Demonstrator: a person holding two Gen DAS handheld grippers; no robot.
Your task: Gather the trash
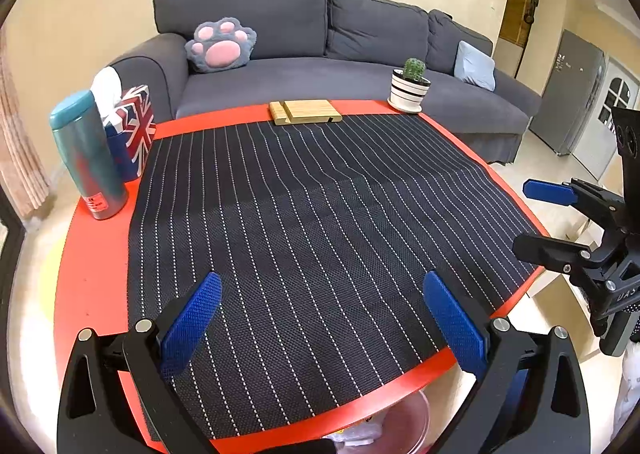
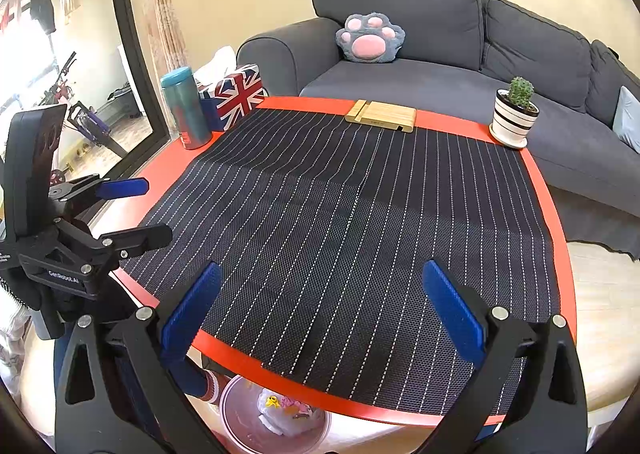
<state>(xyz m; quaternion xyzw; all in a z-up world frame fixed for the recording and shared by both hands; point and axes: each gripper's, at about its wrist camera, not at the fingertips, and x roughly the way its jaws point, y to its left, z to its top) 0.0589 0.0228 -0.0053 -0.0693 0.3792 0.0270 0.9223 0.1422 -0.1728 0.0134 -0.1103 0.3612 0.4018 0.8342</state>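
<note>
Grippers: my left gripper (image 1: 320,318) and right gripper (image 2: 320,306) both spread wide, holding nothing | Trash: crumpled wrappers (image 2: 286,408) in clear round bin (image 2: 240,426) below red round table (image 2: 564,214) near edge; striped black mat (image 2: 340,214) bare | Step: I'd sweep edges before finishing | Views: right wrist shows bin contents plainly, left barely.

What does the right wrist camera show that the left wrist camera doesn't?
Only the right wrist view shows the dark-framed glass door with a bicycle behind it, and wrappers lying in the clear bin below the table edge. Only the left wrist view shows the grey fridge. Both show the red table, striped mat, teal bottle, flag tissue box, wooden stand, cactus pot and open grippers.
</note>
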